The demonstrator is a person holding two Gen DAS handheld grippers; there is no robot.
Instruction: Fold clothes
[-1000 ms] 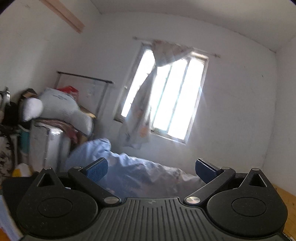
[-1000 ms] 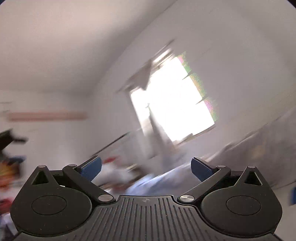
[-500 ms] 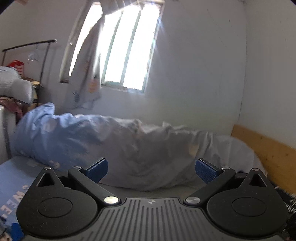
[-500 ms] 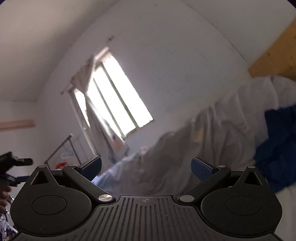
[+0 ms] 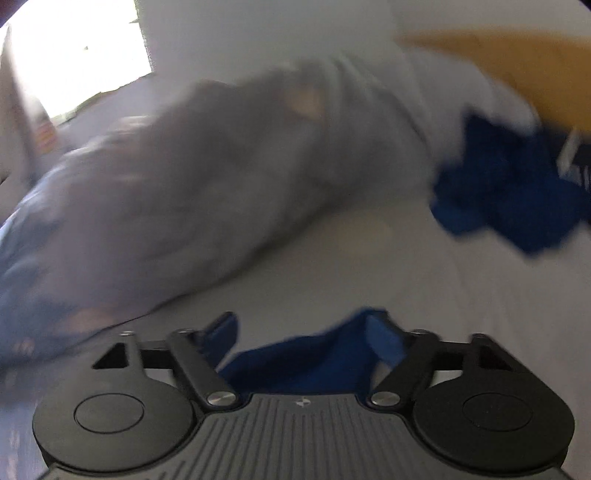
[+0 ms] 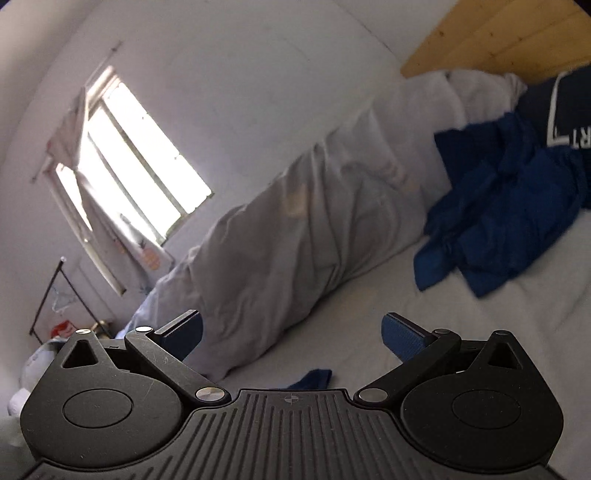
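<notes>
White walls and a bright barred window (image 6: 129, 162) are framing a bed (image 6: 461, 332) with a pale sheet, where a long grey-white duvet (image 6: 295, 236) is lying bunched along the wall side. We are looking at a crumpled blue garment (image 6: 506, 229) resting on the sheet near the wooden headboard (image 6: 509, 33), touching the duvet's end and a dark pillow with white lettering (image 6: 565, 114). Our left gripper (image 5: 303, 336) is hanging low over the mattress, its jaws having just been closing, and blue cloth (image 5: 295, 365) is sitting between its fingers; through the motion blur we cannot tell whether the pads are pressing on it. Our right gripper (image 6: 291, 332) is hovering over the sheet with its fingers wide apart, nothing between them, a small blue cloth corner (image 6: 314, 378) showing just below.
</notes>
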